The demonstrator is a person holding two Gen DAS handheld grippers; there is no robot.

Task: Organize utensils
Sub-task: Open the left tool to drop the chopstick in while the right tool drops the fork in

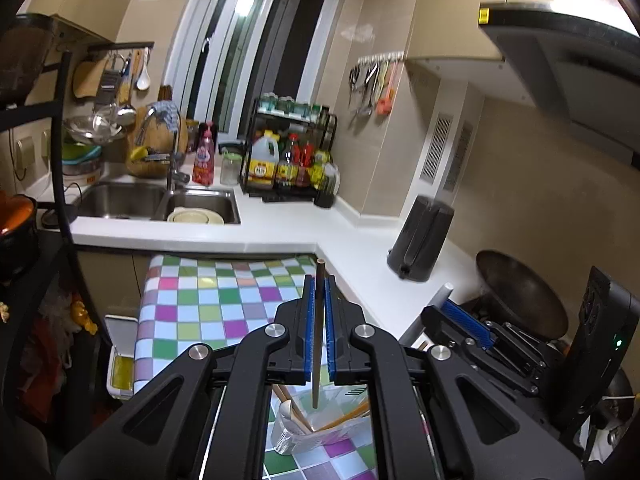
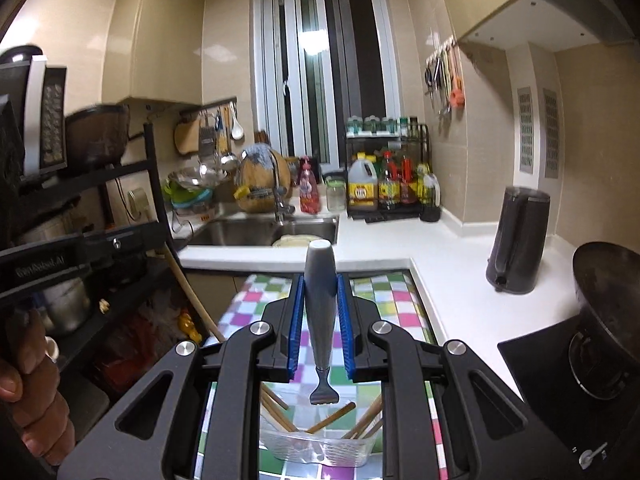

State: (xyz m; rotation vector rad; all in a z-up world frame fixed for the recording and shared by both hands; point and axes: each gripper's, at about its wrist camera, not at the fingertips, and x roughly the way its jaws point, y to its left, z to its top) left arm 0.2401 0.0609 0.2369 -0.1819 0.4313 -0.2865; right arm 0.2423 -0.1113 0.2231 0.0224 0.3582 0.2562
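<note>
The left tool (image 1: 319, 292) is clenching a single brown chopstick (image 1: 318, 320) between its blue pads (image 1: 307, 332), the stick standing roughly upright with its lower end hanging over a clear plastic container (image 1: 304, 436). The right tool (image 2: 319, 300) is gripping a utensil by its grey handle (image 2: 320, 304), the wide end up and the narrow metal end (image 2: 323, 394) pointing down above the container (image 2: 320, 448). The container is sitting on the checkered surface (image 1: 208, 300) and is holding more chopsticks (image 2: 332, 418) leaning at angles, plus a pale spoon (image 1: 289, 410). Beyond the surface, a white counter (image 1: 360, 240) is carrying a sink (image 1: 120, 200), a bottle rack (image 1: 288, 160) and a dark kettle (image 1: 422, 240). A hand (image 2: 28, 380) is showing at the left edge of the right view.
</note>
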